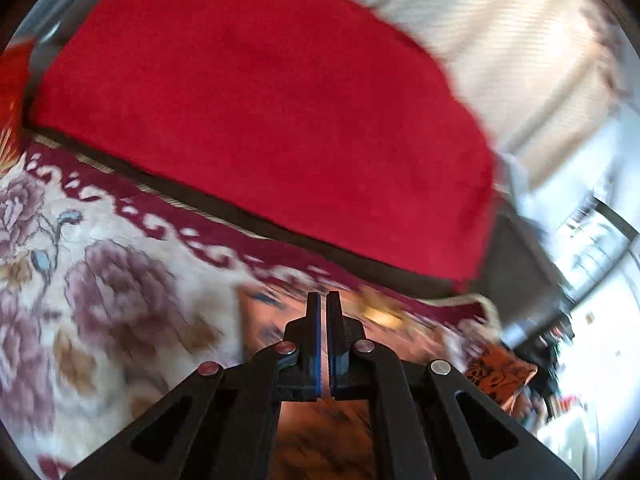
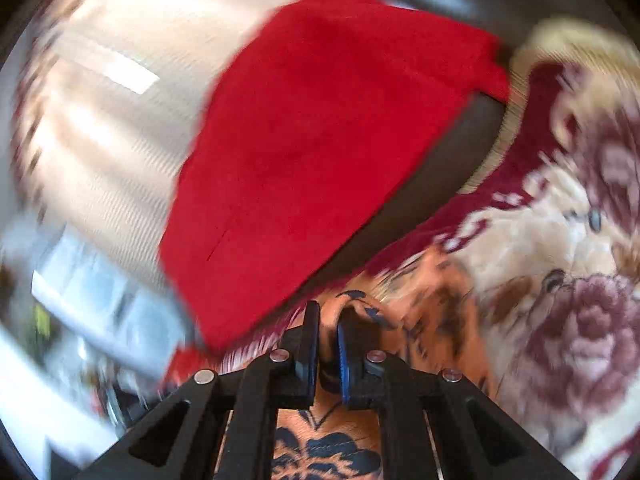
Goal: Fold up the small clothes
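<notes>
An orange garment (image 1: 320,432) with a dark blue print hangs under both grippers, blurred by motion. My left gripper (image 1: 323,300) is shut, with a thin strip of the orange fabric pinched between its pads. More of the garment trails off to the right. In the right wrist view, my right gripper (image 2: 328,312) is shut on a bunched edge of the same orange garment (image 2: 432,292), which spreads to the right and drapes below the fingers. Both grippers are held above a cream and maroon floral blanket (image 1: 100,280).
A large red cloth (image 1: 260,100) lies over a dark cushion-like edge (image 2: 472,128) beyond the floral blanket (image 2: 560,320). Pale striped curtains (image 1: 520,60) hang behind it. A bright window (image 1: 592,240) and blurred room clutter lie off to the side.
</notes>
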Demonstrator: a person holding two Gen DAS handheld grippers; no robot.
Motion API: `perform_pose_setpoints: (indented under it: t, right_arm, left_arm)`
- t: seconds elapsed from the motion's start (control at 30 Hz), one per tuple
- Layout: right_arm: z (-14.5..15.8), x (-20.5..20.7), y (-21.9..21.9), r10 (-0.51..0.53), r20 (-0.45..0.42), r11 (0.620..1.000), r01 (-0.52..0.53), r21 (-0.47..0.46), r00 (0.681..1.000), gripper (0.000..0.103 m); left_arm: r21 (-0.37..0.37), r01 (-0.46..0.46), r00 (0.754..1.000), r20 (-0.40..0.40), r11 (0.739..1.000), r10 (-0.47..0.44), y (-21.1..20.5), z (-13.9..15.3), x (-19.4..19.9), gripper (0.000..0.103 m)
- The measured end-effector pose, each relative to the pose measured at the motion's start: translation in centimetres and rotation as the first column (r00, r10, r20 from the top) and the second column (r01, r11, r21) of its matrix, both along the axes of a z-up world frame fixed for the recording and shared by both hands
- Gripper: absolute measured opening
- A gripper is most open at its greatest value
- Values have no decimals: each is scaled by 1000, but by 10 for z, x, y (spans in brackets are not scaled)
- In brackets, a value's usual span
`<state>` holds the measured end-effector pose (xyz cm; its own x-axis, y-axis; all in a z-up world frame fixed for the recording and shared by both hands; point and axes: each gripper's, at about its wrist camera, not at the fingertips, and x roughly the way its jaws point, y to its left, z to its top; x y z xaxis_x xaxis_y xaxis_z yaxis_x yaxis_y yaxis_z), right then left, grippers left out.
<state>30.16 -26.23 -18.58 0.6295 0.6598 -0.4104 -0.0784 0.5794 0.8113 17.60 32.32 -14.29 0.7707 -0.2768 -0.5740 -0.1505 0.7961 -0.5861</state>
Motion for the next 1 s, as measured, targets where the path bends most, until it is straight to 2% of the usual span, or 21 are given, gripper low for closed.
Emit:
perform_pose_setpoints:
  t: [0.07, 0.1, 0.17, 0.2, 0.23, 0.27, 0.3, 0.33, 0.37, 0.43, 0.5, 0.6, 0.67, 0.73, 0.8, 0.83, 0.9, 0.93, 1.0]
  right_arm:
    - [-38, 30, -9, -78, -111, 996, 82, 35, 991, 10]
    - [-56, 40, -11, -111, -146, 992, 118, 40, 983, 11]
    - [-91, 53, -18, -180, -246, 982, 191, 18, 952, 12]
    - [-102, 56, -22, -186, -286, 980, 200, 20, 940, 14]
    - [-107, 59, -25, -175, -295, 980, 195, 42, 939, 21]
    - [-103, 60, -28, -167, -285, 981, 188, 45, 944, 31]
    - [-96, 59, -30, -169, -254, 982, 185, 42, 952, 35]
    - [-91, 56, -32, -172, -228, 981, 187, 49, 958, 53]
    - [-87, 53, -33, -173, -200, 979, 190, 69, 964, 73]
    - [-73, 48, -34, -176, -146, 976, 192, 106, 973, 74]
    - [-60, 43, -27, -141, -110, 983, 152, 101, 984, 74]
    - [-42, 28, -16, -87, -53, 994, 90, 59, 995, 74]
    - [-37, 21, -7, -54, -46, 998, 55, 21, 997, 74]
    - [-32, 16, 1, -36, -42, 999, 34, -38, 998, 74]
    - [-27, 10, 6, -40, -40, 989, 34, -142, 998, 74]
    - [-29, 11, 8, -31, -41, 985, 24, -172, 999, 74]
    - [-27, 11, 13, -10, -47, 973, -2, -233, 999, 74]
    - [-27, 12, 16, 7, -51, 968, -19, -250, 999, 74]
    - [-32, 17, 28, 29, -64, 953, -47, -300, 998, 74]
  left_arm:
    - [43, -48, 995, -85, 998, 51, 7, -28, 29, 2]
    - [31, -71, 990, -117, 997, 74, 9, -42, 36, 0]
    - [-87, -58, 995, -83, 995, 51, 13, -58, 26, 0]
    - [-113, -61, 996, -64, 992, 54, 12, -63, 13, 2]
    - [-116, -75, 996, -50, 990, 69, 12, -65, 2, 4]
    - [-113, -91, 996, -29, 989, 88, 11, -66, -11, 19]
    - [-105, -106, 994, -24, 989, 104, 9, -67, -21, 50]
    - [-89, -110, 993, -43, 990, 107, 6, -67, -25, 65]
    - [-81, -102, 994, -48, 992, 98, 3, -66, -24, 74]
    - [-64, -61, 998, -4, 996, 61, -3, -57, -25, 74]
    - [-28, -40, 999, 12, 999, 40, -11, -55, -21, 77]
    - [-64, 17, 1000, -15, 998, -18, -15, -64, -7, 77]
    - [-94, 44, 998, -41, 995, -48, -18, -69, 5, 77]
    - [-67, 67, 995, -63, 996, -71, -22, -71, 16, 76]
    - [-13, 81, 994, -75, 997, -82, -27, -68, 25, 73]
    - [14, 97, 992, -79, 995, -95, -30, -67, 29, 69]
    - [65, 127, 987, -109, 990, -119, -37, -66, 35, 39]
    - [77, 141, 983, -127, 987, -130, -41, -70, 40, 33]
    - [90, 165, 977, -151, 982, -150, -45, -75, 47, 11]
